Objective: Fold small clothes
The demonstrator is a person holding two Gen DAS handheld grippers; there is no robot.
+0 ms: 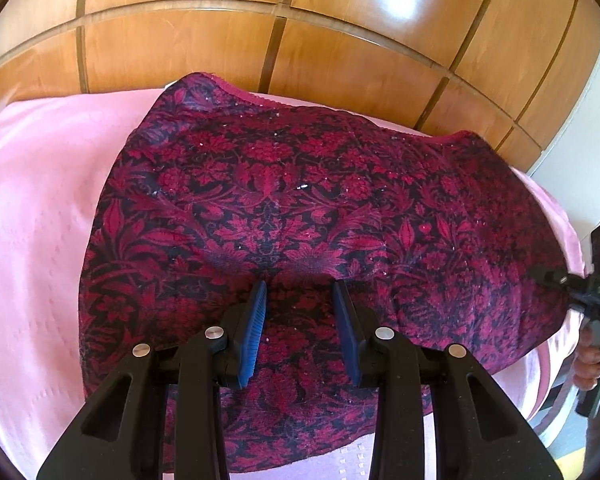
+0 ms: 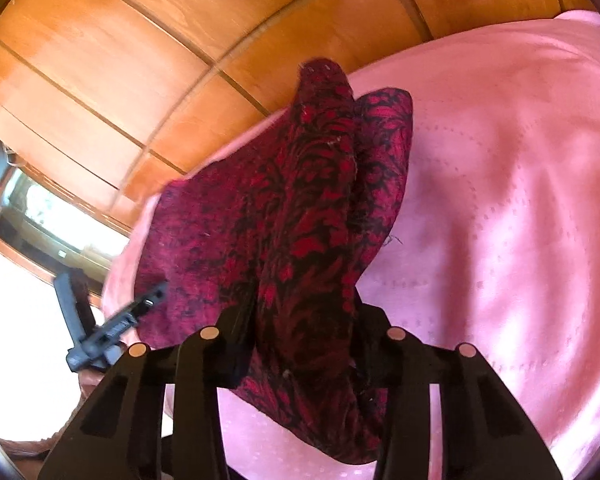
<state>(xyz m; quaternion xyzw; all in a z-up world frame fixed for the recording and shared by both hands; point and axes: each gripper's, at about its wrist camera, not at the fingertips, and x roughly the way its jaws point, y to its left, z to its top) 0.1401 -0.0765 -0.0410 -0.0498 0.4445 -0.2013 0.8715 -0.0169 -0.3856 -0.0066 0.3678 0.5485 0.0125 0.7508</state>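
A dark red and black floral garment [image 1: 300, 184] lies spread on a pink cover [image 1: 40, 200]. In the left wrist view my left gripper [image 1: 300, 286] sits over the garment's near edge. Its blue pads [image 1: 256, 320] are pressed on a low hump of the cloth between them. My right gripper [image 1: 560, 276] shows at the garment's right edge. In the right wrist view the right gripper [image 2: 306, 308] is shut on a bunched fold of the garment [image 2: 320, 184], which rises as a ridge above the cover [image 2: 500, 200]. The cloth hides its pads. The left gripper [image 2: 158, 294] meets the garment's far left edge.
Glossy wooden cabinet panels [image 1: 300, 40] stand close behind the pink cover. A window [image 2: 52, 216] with bright light lies at the left of the right wrist view. A person's hand [image 1: 592, 360] holds the right gripper's handle. Pink cover stretches wide to the left [image 1: 40, 200] and right [image 2: 500, 200].
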